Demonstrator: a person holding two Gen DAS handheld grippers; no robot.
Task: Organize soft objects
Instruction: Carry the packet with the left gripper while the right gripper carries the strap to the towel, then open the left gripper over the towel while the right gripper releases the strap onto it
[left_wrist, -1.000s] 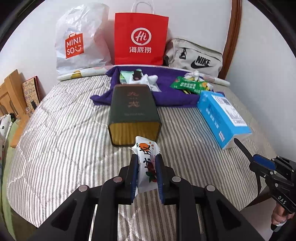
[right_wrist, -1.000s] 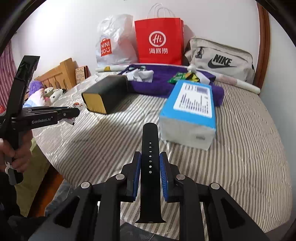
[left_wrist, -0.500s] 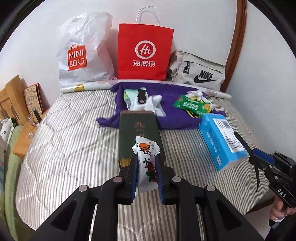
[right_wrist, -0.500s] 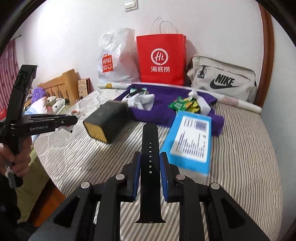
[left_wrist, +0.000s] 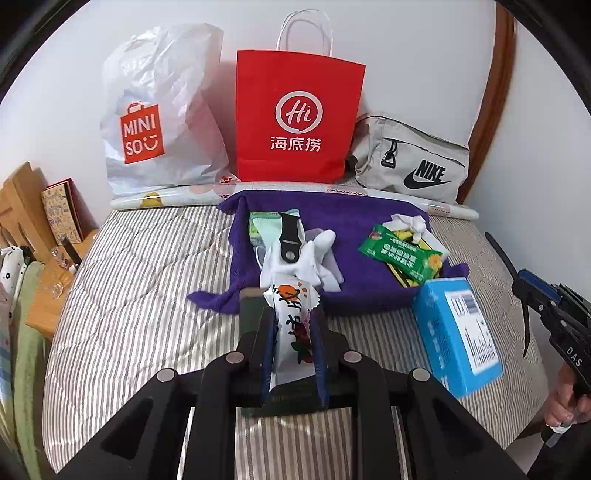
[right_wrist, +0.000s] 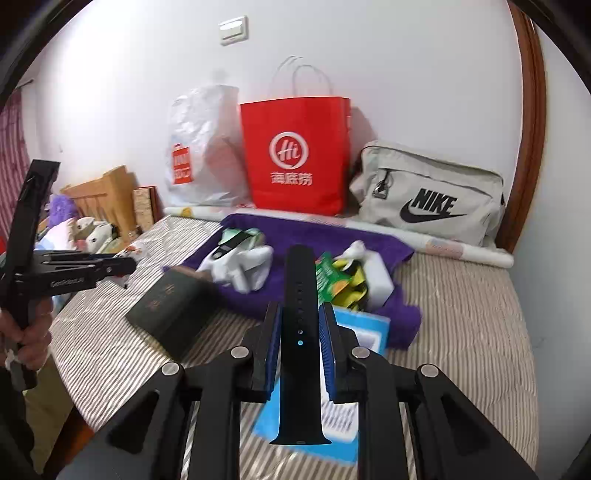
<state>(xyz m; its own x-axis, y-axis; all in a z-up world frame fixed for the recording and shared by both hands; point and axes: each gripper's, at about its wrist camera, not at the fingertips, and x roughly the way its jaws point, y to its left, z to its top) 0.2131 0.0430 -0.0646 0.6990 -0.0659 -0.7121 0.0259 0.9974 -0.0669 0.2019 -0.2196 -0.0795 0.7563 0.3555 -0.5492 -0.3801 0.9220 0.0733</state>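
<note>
My left gripper (left_wrist: 293, 314) is shut on a white snack packet (left_wrist: 293, 325) with red and orange print, held above the dark green box (left_wrist: 251, 310) on the striped bed. My right gripper (right_wrist: 300, 314) is shut on a black watch strap (right_wrist: 299, 332) that stands upright between the blue pads, above the blue box (right_wrist: 364, 328). Ahead lies a purple towel (left_wrist: 351, 218) bearing white gloves (left_wrist: 310, 258), another black strap piece (left_wrist: 290, 236) and a green packet (left_wrist: 400, 254). The right gripper (left_wrist: 524, 291) also shows at the left wrist view's right edge.
A white Miniso bag (left_wrist: 162, 114), a red paper bag (left_wrist: 299, 118) and a grey Nike bag (left_wrist: 413, 162) stand against the wall behind a rolled sheet (left_wrist: 166, 195). The blue box (left_wrist: 456, 332) lies right of the towel. Wooden furniture (left_wrist: 18, 195) stands left of the bed.
Both grippers have risen and drawn back from the bed with their loads still held. The dark green box and blue box now lie beneath the fingers, and the wall bags show more fully.
</note>
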